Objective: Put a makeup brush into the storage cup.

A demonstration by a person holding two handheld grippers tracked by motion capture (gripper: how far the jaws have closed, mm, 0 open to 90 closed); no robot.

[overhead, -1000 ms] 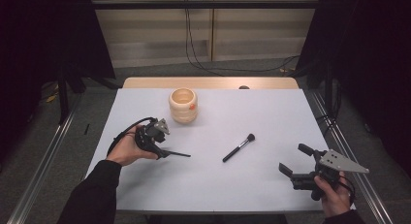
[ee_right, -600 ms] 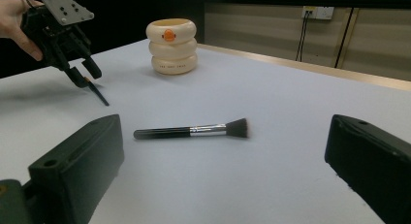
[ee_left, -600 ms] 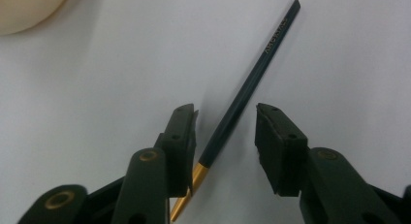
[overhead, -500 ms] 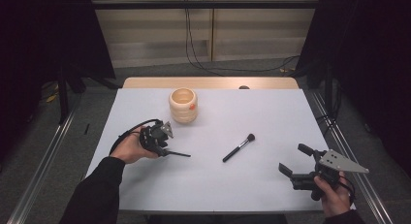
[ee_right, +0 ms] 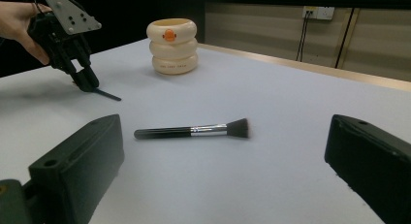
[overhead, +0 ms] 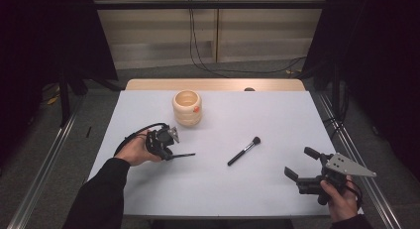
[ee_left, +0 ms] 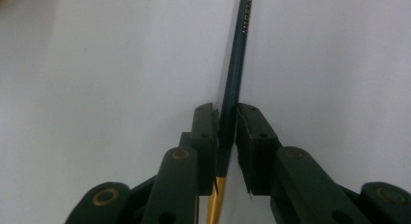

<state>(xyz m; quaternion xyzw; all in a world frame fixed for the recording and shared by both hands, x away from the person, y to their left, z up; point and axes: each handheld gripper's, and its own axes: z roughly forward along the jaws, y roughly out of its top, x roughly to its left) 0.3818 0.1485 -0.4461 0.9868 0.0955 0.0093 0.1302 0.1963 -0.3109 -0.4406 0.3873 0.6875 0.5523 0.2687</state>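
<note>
One thin dark pencil (ee_left: 236, 73) lies flat on the white counter (overhead: 277, 125), pinched between the pads of the left tongs (ee_left: 228, 129), whose jaws have just been closing onto it. In the left gripper view its far end is cut off at the top edge, a few pale letters near there are too small to read, and behind the pads a gold-coloured stretch (ee_left: 215, 202) runs out of the bottom edge. From the high view the pencil (overhead: 182, 154) shows as a short dark sliver sticking out to the right of the left tongs (overhead: 168, 154), the gripped part hidden under the gripper and the hand (overhead: 134, 149). Compared with a second ago, the pencil lies in the same spot on the left half of the counter and the left hand has barely shifted. From the right gripper view the left tongs (ee_right: 88, 83) point down at the counter with the pencil tip (ee_right: 109, 95) poking out beside them. A cream ringed cup (overhead: 187, 108) stands behind them, near. A makeup brush (overhead: 243, 150) lies apart at mid-counter, beyond the right tongs (overhead: 302, 165), which hang spread wide, holding nothing, near the front right corner.
</note>
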